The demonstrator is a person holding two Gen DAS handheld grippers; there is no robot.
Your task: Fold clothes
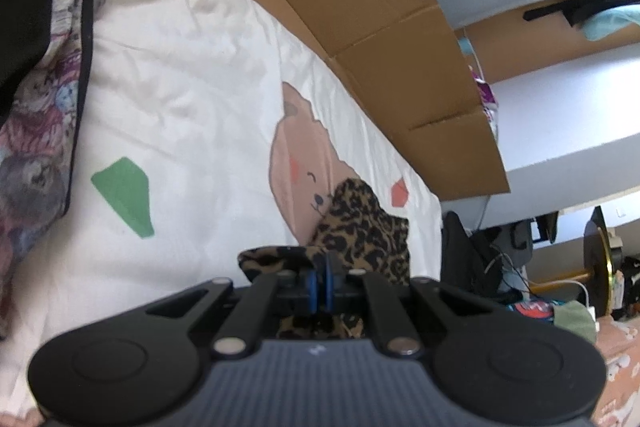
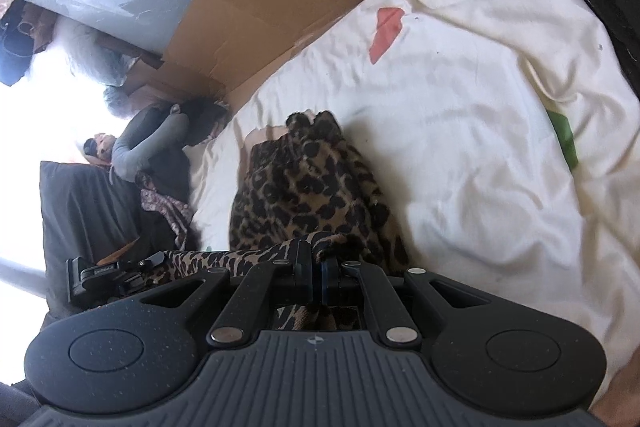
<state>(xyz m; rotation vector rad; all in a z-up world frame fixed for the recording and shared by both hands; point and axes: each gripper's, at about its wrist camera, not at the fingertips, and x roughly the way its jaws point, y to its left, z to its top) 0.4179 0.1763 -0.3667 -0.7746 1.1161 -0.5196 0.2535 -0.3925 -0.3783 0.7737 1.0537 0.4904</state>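
Grippers both clamped on leopard-print garment (image 2: 304, 183): left gripper (image 1: 320, 279), right gripper (image 2: 316, 271); likely best to keep the held edge taut over the white bedding (image 2: 460, 107) when folding.

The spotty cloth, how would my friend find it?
Look at the big cream quilt with the cartoon bear beside the cardboard. On it lies the leopard-print garment, pinched by both tongs. It is the only brown cloth with black spots.

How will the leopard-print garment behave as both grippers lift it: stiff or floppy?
Probably floppy: the leopard-print garment bunches and drapes ahead of the right gripper. Likely light, since the left gripper holds it by a thin pinch.
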